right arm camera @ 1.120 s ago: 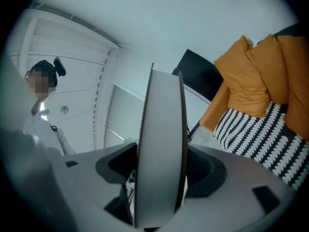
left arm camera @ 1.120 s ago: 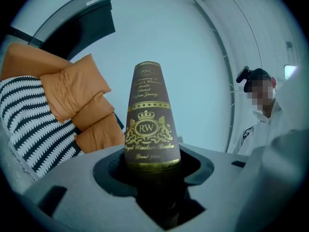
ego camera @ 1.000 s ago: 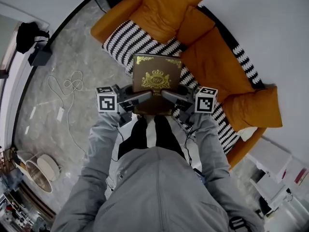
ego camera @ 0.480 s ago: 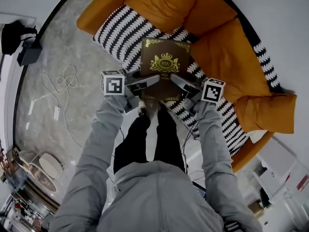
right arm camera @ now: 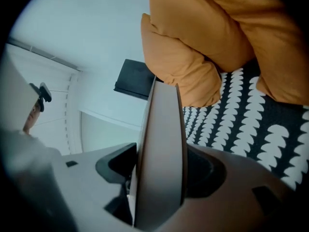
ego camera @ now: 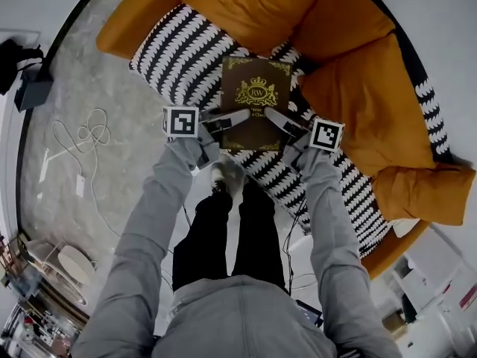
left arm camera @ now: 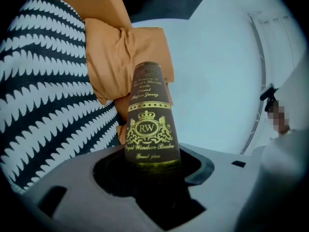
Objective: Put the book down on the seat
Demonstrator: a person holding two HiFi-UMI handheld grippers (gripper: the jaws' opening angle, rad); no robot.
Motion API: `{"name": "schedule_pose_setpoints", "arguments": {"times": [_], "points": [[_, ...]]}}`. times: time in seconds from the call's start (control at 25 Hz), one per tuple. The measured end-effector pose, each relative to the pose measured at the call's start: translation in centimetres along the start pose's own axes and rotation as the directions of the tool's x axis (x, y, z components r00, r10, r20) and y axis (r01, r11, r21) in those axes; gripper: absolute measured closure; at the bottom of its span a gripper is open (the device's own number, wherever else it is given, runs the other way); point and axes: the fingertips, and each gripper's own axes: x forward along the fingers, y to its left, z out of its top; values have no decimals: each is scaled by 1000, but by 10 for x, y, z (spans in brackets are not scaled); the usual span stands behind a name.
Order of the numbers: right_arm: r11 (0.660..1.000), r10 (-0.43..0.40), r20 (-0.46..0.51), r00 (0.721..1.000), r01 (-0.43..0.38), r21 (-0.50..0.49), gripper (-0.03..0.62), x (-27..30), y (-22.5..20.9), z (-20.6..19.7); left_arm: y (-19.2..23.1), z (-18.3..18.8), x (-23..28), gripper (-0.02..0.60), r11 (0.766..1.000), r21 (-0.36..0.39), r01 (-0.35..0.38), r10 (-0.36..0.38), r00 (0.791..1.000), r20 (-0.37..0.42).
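Note:
A dark brown book (ego camera: 256, 101) with a gold crest is held flat between both grippers, above the black-and-white patterned seat (ego camera: 179, 54) of the orange sofa. My left gripper (ego camera: 240, 115) is shut on its spine side; the gold-lettered spine (left arm camera: 148, 121) stands up between the jaws in the left gripper view. My right gripper (ego camera: 272, 115) is shut on the opposite edge, and the pale page edge (right arm camera: 159, 153) fills its jaws in the right gripper view. I cannot tell whether the book touches the seat.
Orange cushions (ego camera: 257, 10) line the sofa's back and right side (ego camera: 358, 88). The person's legs and shoes (ego camera: 227, 177) stand at the seat's front edge. A white cable (ego camera: 86, 136) lies on the marble floor to the left.
The book and both grippers have moved forward over the patterned seat, away from the body. The grip on the book is unchanged.

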Motion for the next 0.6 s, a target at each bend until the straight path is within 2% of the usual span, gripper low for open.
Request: {"name": "schedule_pose_setpoints", "arguments": {"times": [0.36,0.6], "points": [[995,-82,2,997,82,54,315,6,-98,-10,92,-14,19,347,996,-66,-54,55,998,13],[991,-106,-78,991,112,73,315,15,-130,-19,125,-18,19,345,992,-91,-82,77,995,-58]]}}
